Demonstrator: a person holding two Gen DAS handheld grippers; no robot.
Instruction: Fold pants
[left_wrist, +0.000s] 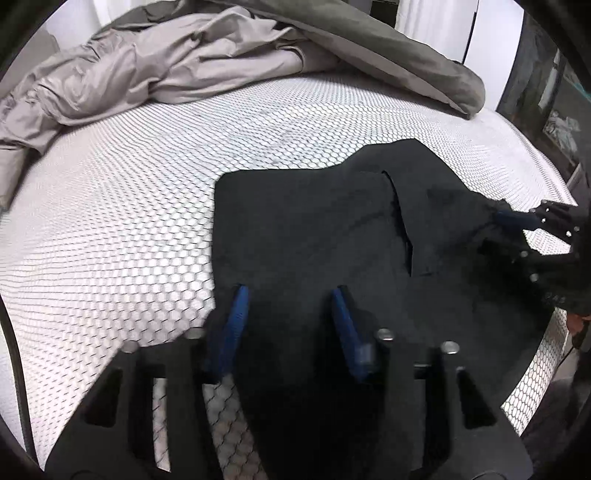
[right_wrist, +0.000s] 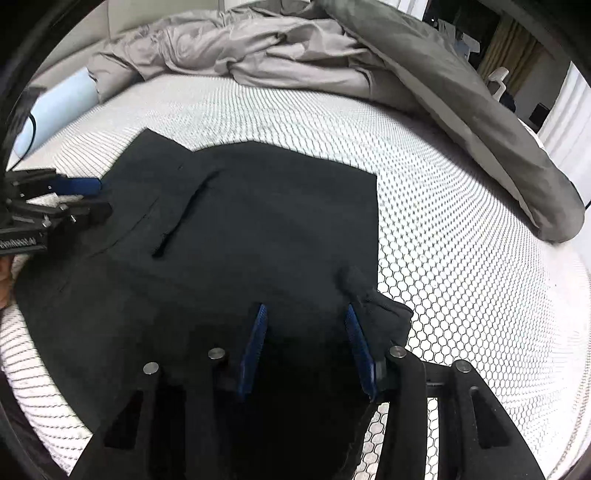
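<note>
Pants (left_wrist: 314, 229) — dark, spread flat — lie on the honeycomb-patterned mattress (left_wrist: 129, 221), a slit pocket facing up. Left gripper (left_wrist: 290, 291) hovers at their near left edge with blue pads apart; fabric sits between them, though whether they pinch it I cannot tell. Right gripper (right_wrist: 304, 310) stands at the near right edge, jaws apart, a bunched fold of cloth against its right pad. Rumpled grey bedding (right_wrist: 258, 48) is heaped along the far side.
</note>
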